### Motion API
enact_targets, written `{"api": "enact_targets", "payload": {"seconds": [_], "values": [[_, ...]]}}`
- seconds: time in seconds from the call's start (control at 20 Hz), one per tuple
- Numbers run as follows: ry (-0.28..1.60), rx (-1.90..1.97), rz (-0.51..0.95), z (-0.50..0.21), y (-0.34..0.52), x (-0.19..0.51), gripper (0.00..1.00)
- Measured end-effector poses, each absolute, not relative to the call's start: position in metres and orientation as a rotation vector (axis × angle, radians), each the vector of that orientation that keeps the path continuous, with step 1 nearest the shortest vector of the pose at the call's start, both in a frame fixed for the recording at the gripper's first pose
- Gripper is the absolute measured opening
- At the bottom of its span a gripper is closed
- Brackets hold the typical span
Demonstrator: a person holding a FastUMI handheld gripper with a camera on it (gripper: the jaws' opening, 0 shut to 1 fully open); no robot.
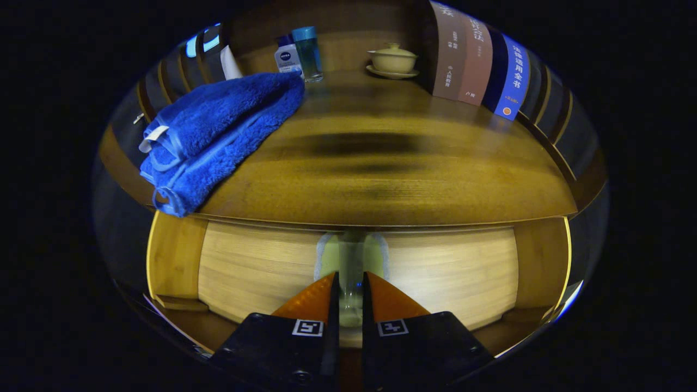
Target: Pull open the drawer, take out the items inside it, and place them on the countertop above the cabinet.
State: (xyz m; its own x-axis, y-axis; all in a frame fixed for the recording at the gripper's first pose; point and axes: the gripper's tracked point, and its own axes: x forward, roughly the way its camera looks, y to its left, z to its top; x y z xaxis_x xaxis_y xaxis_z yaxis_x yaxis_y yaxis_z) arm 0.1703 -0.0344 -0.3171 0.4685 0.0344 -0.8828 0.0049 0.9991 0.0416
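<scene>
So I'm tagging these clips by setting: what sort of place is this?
Probably a home-style bedroom or study corner: a bamboo-coloured wooden cabinet whose countertop carries a folded blue fluffy towel, small toiletry bottles, a cream lidded teacup and upright books. The gripper is shut on the clear drawer handle.

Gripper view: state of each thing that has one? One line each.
gripper: fingers closed on the drawer handle, both pressing it.
drawer handle: clear, upright, between the fingers.
drawer: front looks flush with the cabinet, not yet pulled out.
blue towel: folded, lying on the countertop, one corner over the edge.
lidded cup: lid on, standing on its saucer.
blue bottle: upright, capped.
books: upright, closed.
</scene>
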Motion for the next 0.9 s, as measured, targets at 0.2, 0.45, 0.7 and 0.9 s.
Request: {"api": "enact_targets", "payload": {"seconds": [0.2,0.45,0.7,0.9], "values": [[1.046,0.045,0.045,-0.279,-0.029,0.161,0.21],[1.027,0.072,0.086,-0.236,-0.025,0.142,0.21],[0.978,0.108,0.083,-0.191,-0.03,0.138,0.21],[0.898,0.09,0.047,-0.164,-0.044,0.165,0.21]]}}
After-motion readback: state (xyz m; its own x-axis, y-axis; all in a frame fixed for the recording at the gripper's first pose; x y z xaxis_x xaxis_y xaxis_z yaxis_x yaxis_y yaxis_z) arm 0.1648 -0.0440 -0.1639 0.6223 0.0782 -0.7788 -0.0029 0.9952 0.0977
